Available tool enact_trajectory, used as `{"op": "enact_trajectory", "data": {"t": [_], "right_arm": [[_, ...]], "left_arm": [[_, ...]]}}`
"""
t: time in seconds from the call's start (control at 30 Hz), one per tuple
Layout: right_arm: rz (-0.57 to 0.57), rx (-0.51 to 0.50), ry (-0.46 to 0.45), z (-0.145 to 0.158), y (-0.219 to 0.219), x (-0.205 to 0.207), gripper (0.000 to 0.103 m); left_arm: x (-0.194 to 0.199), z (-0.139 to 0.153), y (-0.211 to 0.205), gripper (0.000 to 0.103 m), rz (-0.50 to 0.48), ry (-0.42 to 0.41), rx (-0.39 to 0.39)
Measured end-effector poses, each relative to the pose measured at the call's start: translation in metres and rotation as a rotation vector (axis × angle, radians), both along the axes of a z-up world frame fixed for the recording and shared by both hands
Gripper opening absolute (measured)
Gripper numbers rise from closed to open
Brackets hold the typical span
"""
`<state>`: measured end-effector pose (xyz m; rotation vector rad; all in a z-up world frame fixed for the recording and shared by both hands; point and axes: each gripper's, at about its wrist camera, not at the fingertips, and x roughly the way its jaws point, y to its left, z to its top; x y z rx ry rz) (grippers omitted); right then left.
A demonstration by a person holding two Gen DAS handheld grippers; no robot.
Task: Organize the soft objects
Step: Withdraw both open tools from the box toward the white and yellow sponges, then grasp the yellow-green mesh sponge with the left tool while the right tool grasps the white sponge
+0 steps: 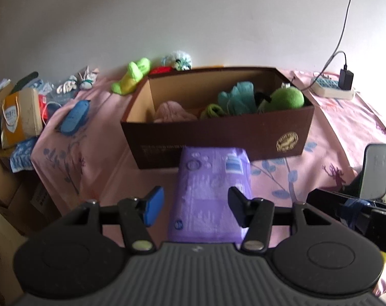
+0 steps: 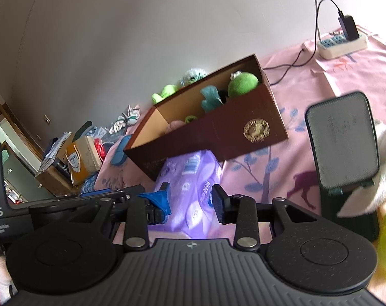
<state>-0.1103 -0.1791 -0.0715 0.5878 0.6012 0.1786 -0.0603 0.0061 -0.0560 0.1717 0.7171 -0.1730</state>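
Since the purple soft pack (image 1: 208, 193) lies flat on the pink bedsheet (image 1: 307, 178), its far end touching the front wall of the brown box (image 1: 218, 137), the step in hand looks like picking it up w/ the left gripper (image 1: 196, 207). Its jaws stand wide open, 1 each side of the pack, holding nothing. The right gripper (image 2: 190, 199) hovers over the same pack, jaws partly open, also holding nothing; the left gripper's blue pad shows in its view, so the 2 are close.

To do it well, IMO:
- lower left gripper so the jaws straddle the pack's width, approx mid-length
- close firmly, pack will likely squash & sag
- lift clear of the box wall before moving fwd
- keep right gripper out of the way

Box already holds a green plush (image 1: 287, 97), teal plush (image 1: 238, 97), pink item (image 1: 172, 112); room left at the left end.
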Motion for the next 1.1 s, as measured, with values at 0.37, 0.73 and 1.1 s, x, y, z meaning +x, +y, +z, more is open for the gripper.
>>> {"op": "enact_trajectory", "data": {"t": [0.37, 0.73, 1.1], "right_arm": [[-0.006, 0.013, 0.016, -0.017, -0.015, -0.022, 0.020], [-0.036, -0.011, -0.006, -0.029, -0.039, -0.053, 0.021], [-0.134, -0.057, -0.047, -0.023, -0.075, -0.094, 0.022]], "left_arm": [[-0.016, -0.022, -0.009, 0.057, -0.012, 0.069, -0.004], [-0.040, -0.045, -0.026, 0.057, -0.131, 0.116, -0.070], [-0.064, -0.064, -0.063, 0.057, -0.326, 0.163, -0.124]]}}
